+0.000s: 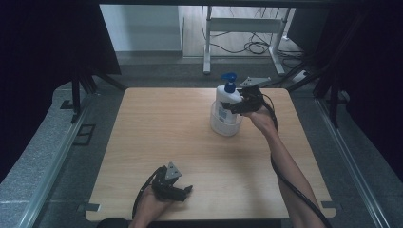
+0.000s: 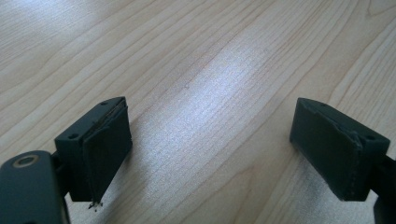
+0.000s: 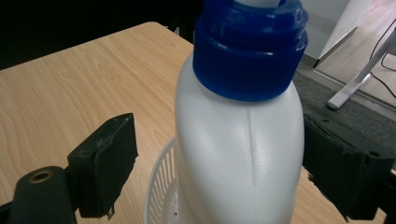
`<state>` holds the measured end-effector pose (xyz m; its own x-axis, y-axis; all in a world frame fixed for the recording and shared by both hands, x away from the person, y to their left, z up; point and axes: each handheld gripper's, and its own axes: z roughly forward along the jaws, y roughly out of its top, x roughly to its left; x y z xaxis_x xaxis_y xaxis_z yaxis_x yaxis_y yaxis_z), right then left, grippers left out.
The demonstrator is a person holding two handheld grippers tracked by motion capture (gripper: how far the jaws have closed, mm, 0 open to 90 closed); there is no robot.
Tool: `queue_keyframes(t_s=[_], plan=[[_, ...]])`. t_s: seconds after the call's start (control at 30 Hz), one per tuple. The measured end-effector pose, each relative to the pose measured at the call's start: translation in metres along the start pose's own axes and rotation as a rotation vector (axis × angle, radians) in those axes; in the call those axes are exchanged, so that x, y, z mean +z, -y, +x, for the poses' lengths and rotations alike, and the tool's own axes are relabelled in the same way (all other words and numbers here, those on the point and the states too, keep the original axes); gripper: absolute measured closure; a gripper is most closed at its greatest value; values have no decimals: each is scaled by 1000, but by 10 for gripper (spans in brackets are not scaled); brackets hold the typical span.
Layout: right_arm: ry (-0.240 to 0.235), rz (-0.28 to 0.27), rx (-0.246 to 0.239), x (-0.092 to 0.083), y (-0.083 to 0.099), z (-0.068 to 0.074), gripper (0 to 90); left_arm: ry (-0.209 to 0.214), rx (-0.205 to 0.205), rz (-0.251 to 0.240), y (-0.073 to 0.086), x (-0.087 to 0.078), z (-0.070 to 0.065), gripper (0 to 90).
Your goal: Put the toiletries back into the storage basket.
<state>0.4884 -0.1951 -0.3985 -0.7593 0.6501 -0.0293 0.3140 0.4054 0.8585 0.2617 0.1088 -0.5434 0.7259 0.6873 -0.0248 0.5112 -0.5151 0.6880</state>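
Near the surface's far right corner, the white pump bottle (image 1: 227,102) stands in a small white basket (image 1: 225,126), seemingly placed, as the right gripper (image 3: 219,158) brackets it with jaws apart, not clamped; the left gripper (image 2: 210,154) rests open near the front edge.

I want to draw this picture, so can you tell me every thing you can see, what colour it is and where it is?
bottle: one, white with a blue pump, standing in the basket
basket: one, white, on the far right part of the table
table: one, light wood, in the middle
white frame: one, on the floor beyond the table
cables: several, black, on the floor by the frame
left gripper: one, black, near edge, fingers open over bare wood
right gripper: one, black, fingers open either side of the bottle
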Motion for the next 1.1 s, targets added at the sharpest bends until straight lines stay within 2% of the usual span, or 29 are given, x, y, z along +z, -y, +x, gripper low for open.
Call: queue_keyframes(t_s=[0.17,0.4,0.87,1.1], plan=[[13,6,-9,-6,-3,2,126,0,0,0,0,0,0,119],[8,15,-21,-10,-3,5,114,-1,0,0,0,0,0,120],[6,32,-47,-22,0,11,28,-2,-2,0,0,0,0,120],[9,40,-55,-29,4,13,19,-2,-5,0,0,0,0,120]])
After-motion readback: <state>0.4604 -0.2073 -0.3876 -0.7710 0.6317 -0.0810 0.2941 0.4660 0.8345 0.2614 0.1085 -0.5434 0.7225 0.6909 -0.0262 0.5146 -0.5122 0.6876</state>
